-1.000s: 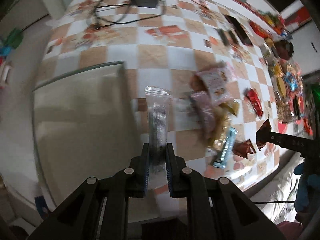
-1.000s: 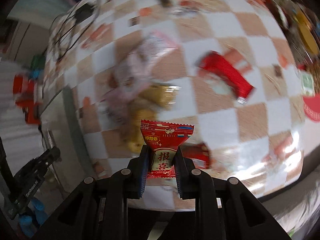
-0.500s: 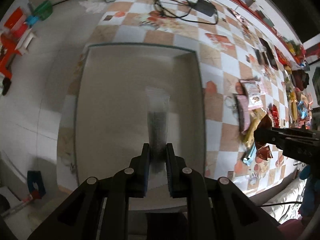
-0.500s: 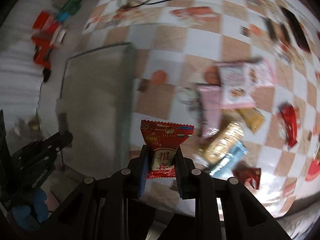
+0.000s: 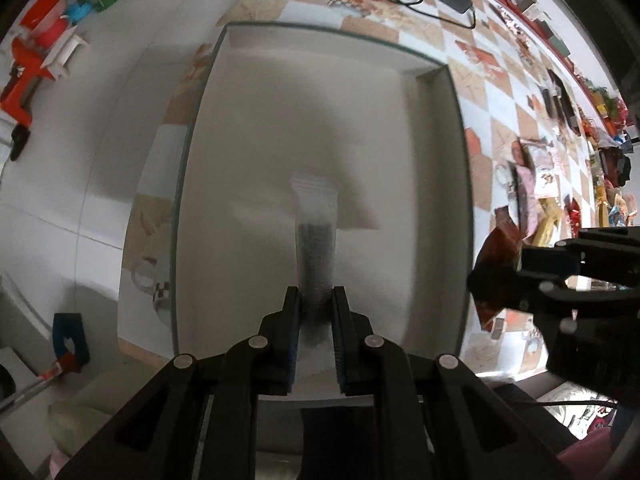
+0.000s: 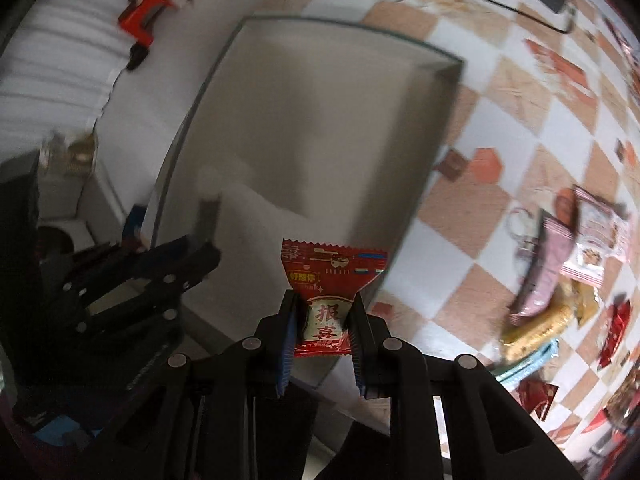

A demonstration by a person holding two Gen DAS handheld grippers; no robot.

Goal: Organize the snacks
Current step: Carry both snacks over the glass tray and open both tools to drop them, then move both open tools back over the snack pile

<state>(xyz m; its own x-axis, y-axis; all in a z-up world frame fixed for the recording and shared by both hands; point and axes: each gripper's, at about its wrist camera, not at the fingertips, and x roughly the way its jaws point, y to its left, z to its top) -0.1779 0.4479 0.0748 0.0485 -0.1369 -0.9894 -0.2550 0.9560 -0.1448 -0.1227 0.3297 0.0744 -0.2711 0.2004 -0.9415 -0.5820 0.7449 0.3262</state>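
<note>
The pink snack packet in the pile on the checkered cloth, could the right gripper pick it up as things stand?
Probably not yet: the right gripper is already shut on a red candy packet, over the tray's edge. The pink packet lies uncovered.

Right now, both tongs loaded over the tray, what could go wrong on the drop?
1. The right tongs hold the red packet over the tray rim, not well inside; released here, it may land on the edge or the table.
2. The left tongs pinch only the clear packet end, so it may tip unpredictably.
3. The two tongs are close together above the tray and could collide.
</note>
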